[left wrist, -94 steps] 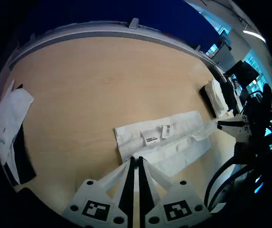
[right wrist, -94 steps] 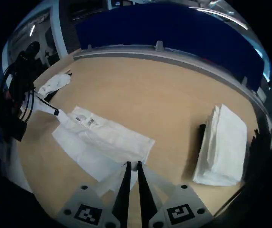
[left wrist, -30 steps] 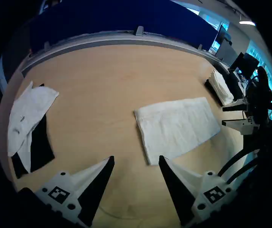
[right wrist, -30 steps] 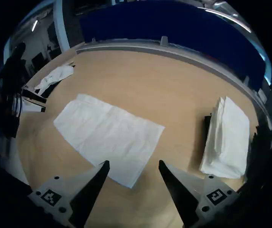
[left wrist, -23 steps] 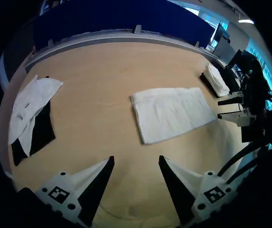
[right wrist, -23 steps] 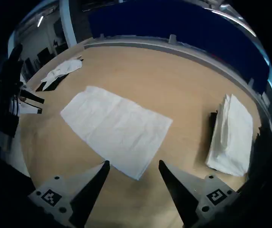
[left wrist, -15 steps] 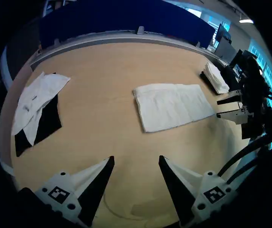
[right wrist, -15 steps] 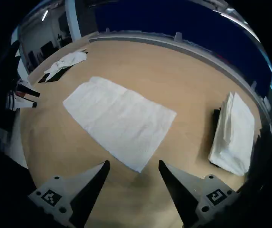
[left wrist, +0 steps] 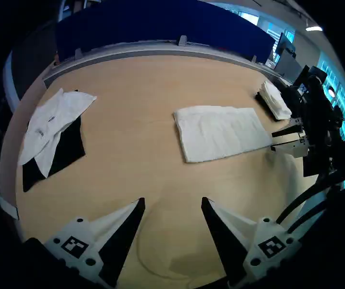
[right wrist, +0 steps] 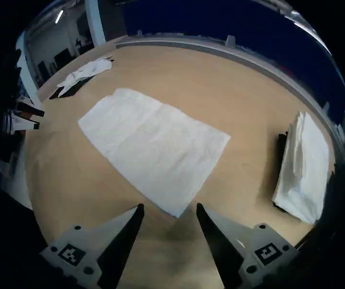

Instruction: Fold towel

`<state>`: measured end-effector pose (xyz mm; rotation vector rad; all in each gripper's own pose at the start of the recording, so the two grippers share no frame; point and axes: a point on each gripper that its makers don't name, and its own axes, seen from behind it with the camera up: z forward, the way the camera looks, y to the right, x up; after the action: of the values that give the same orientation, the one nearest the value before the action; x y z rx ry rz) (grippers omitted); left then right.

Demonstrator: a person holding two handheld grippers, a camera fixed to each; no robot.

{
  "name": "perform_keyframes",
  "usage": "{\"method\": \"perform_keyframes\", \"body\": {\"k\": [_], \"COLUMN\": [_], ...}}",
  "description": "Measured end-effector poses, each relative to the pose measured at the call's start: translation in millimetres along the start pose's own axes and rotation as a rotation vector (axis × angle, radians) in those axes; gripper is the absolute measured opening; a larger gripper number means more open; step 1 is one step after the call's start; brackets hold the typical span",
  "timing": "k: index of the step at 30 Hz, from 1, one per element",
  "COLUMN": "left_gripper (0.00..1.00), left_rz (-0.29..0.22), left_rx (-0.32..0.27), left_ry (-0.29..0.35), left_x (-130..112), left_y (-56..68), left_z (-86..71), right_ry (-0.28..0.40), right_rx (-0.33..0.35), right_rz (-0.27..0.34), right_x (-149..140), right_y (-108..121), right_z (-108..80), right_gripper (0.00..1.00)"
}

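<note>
A light wooden table (left wrist: 124,159) runs back to a blue partition (left wrist: 162,21), and the white towel (left wrist: 220,132) lies flat near its middle. The left gripper (left wrist: 172,200) and right gripper (right wrist: 169,206) both gape wide, holding nothing. The right one's fingers flank the towel's near corner without touching it.

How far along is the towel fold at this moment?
Done: the towel lies flat on the table as a neat long rectangle. In hand: nothing; the left gripper and right gripper are both open, the right one pointing at the towel's near corner. Left: likely a further fold to match the folded stack, then adding it there.
</note>
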<state>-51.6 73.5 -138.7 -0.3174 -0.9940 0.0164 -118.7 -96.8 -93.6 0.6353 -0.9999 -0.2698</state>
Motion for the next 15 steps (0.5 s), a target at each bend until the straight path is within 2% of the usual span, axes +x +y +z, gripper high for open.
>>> {"method": "perform_keyframes", "body": {"k": [2,15], "left_gripper": [0.87,0.87], "left_rz": [-0.002,0.000], "left_rx": [-0.001,-0.009], "left_ry": [-0.002,-0.002], "left_x": [-2.4,-5.7], "left_y": [0.4,5.6], "left_z": [-0.3,-5.0], "right_ry": [-0.004,-0.018], "right_rx": [-0.012,-0.029], "right_rz": [-0.001,-0.017], "right_x": [-2.4,-9.8], "right_y": [2.8,2.4], "right_z": [2.6,9.0], "right_gripper": [0.79,0.25]}}
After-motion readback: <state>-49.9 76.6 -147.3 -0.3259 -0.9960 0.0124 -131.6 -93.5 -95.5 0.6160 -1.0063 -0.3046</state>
